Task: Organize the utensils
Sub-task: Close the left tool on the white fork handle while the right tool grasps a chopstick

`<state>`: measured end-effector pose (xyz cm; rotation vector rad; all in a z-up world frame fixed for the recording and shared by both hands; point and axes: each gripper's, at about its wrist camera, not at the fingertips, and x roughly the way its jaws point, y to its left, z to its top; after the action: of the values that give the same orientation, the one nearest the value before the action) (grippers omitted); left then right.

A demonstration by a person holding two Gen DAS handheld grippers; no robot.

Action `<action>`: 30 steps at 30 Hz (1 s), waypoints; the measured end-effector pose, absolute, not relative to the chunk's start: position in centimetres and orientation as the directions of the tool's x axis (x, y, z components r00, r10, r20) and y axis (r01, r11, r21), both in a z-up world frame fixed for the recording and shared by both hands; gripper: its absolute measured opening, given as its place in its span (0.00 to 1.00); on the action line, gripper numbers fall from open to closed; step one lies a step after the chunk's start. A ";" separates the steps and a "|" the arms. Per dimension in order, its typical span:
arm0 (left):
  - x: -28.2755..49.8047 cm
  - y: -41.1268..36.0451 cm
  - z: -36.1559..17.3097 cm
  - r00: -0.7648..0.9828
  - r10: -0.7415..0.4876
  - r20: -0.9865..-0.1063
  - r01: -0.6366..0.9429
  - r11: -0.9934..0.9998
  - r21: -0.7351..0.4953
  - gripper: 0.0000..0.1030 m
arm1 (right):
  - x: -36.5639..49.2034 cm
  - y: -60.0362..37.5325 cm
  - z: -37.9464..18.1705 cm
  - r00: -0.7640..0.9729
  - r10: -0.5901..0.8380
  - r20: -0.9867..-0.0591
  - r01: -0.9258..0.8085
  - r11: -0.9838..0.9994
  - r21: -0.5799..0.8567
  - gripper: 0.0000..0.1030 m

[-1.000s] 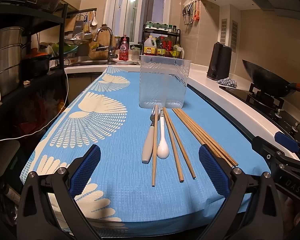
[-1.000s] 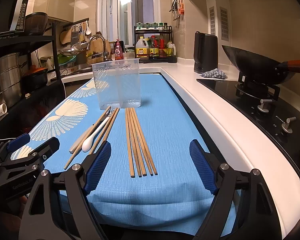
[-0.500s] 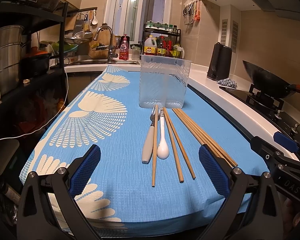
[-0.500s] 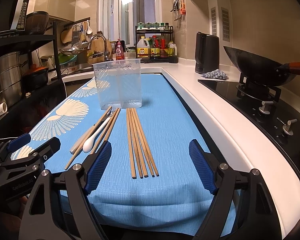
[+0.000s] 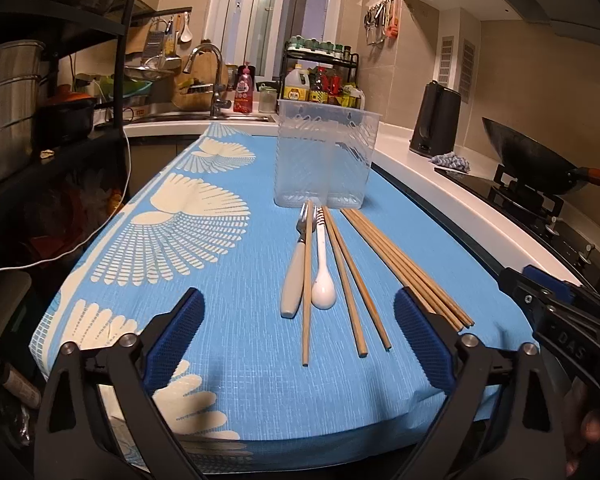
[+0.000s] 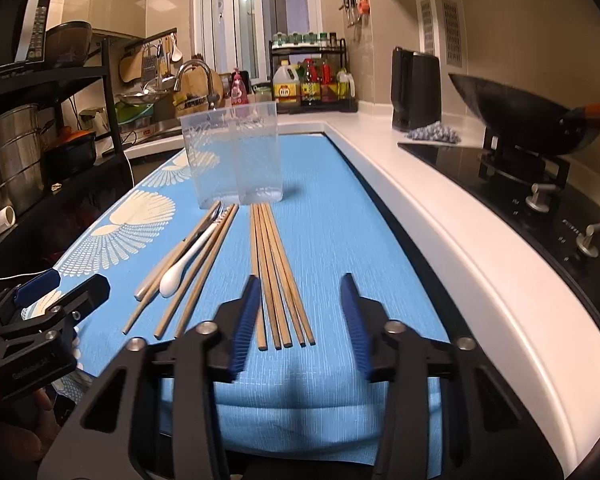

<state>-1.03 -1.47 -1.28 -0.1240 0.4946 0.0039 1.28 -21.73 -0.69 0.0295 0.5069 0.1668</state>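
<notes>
On the blue patterned cloth (image 5: 236, 320) a clear plastic holder (image 5: 324, 156) stands upright. In front of it lie a cream-handled fork (image 5: 294, 280), a white spoon (image 5: 323, 280), three loose chopsticks (image 5: 348, 276) and a bundle of several chopsticks (image 5: 408, 264). My left gripper (image 5: 298, 308) hovers at the cloth's near edge, its jaws wide and closing a little, nothing between the pads. My right gripper (image 6: 300, 308) is closing, its blue pads either side of the bundle's (image 6: 278, 280) near ends without touching them.
A white counter edge (image 6: 440, 240) runs along the right, with a hob, a wok (image 6: 520, 116) and a black kettle (image 6: 414, 88) beyond. A dark rack with pots (image 5: 12, 100) stands left. The sink and tap (image 5: 212, 76) are at the far end.
The right gripper's jaws have drawn much closer together around the chopstick bundle's ends. The left jaws have narrowed slightly. Neither hand has shifted noticeably.
</notes>
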 end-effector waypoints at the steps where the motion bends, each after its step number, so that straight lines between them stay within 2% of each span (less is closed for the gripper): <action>1: -1.0 -1.4 -1.5 0.878 -0.029 -0.477 -0.031 0.993 -0.117 0.79 | 1.7 -21.8 -1.1 0.855 0.167 -0.491 -0.154 0.986 0.067 0.28; 2: -0.9 -1.4 -1.6 0.877 -0.032 -0.480 -0.029 0.993 -0.118 0.76 | 2.3 -21.8 -1.5 0.846 0.170 -0.505 -0.158 0.985 0.066 0.26; 4: -0.6 -1.2 -2.0 0.870 -0.044 -0.491 -0.018 0.993 -0.121 0.61 | 3.4 -21.8 -2.4 0.828 0.176 -0.532 -0.165 0.984 0.067 0.24; 5: -0.5 -1.1 -2.3 0.866 -0.050 -0.498 -0.013 0.992 -0.122 0.58 | 3.8 -21.8 -2.7 0.823 0.176 -0.540 -0.166 0.984 0.067 0.24; 9: 0.0 -0.7 -3.3 0.849 -0.074 -0.524 0.007 0.992 -0.128 0.34 | 5.7 -21.8 -4.0 0.799 0.179 -0.573 -0.175 0.983 0.063 0.24; 13: 0.4 -0.4 -3.8 0.842 -0.091 -0.532 0.022 0.991 -0.134 0.20 | 7.0 -21.6 -5.1 0.775 0.187 -0.603 -0.195 0.979 0.053 0.19; 22: 1.8 0.7 -4.4 0.830 -0.110 -0.547 0.024 0.986 -0.162 0.19 | 7.4 -21.1 -5.6 0.760 0.209 -0.615 -0.237 0.971 0.037 0.15; 25: 2.8 0.9 -4.6 0.823 -0.110 -0.557 0.018 0.986 -0.168 0.19 | 7.2 -20.9 -5.7 0.758 0.223 -0.613 -0.255 0.966 0.037 0.06; 30: 4.2 1.1 -4.6 0.812 -0.116 -0.572 0.015 0.984 -0.178 0.19 | 6.7 -21.1 -5.7 0.761 0.225 -0.609 -0.252 0.967 0.042 0.05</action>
<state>4.19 1.10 -4.63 -0.1682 0.6201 -0.0700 6.66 -21.10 -5.65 -0.0432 0.6566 0.2597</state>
